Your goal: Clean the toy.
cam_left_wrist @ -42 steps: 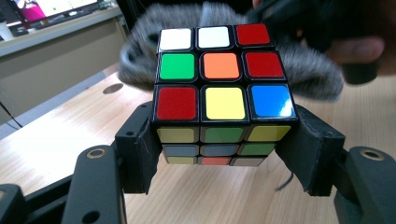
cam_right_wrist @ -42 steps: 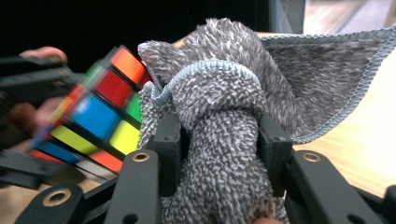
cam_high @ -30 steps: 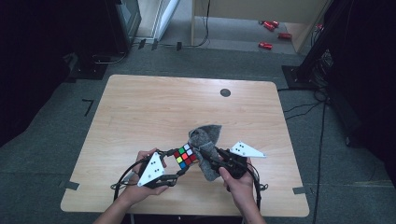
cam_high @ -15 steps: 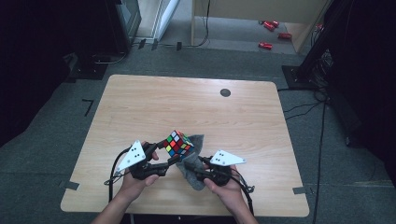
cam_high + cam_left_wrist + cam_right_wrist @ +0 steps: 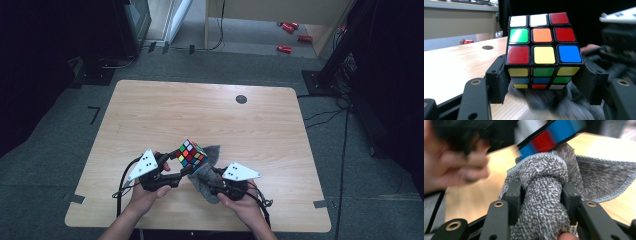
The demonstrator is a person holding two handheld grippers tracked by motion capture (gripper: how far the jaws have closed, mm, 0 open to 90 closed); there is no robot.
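A scrambled Rubik's cube [image 5: 190, 153] [image 5: 544, 50] is held tilted above the wooden table [image 5: 200, 115] near its front edge. My left gripper [image 5: 181, 165] [image 5: 544, 82] is shut on the cube's lower part. A grey terry cloth [image 5: 206, 172] [image 5: 544, 192] lies bunched just under and right of the cube. My right gripper [image 5: 206, 181] [image 5: 541, 195] is shut on a fold of that cloth, and the fold presses up against the cube [image 5: 549, 137], which is blurred in the right gripper view.
A small dark round disc [image 5: 241, 99] sits on the table near its far edge. Red items [image 5: 287, 27] lie on the floor beyond the table. Black stands and cables [image 5: 325, 115] are at the right.
Both hands have drifted back toward the front edge. The cube has tipped and turned in the left gripper, and the cloth has dropped from above the cube to beneath and beside it.
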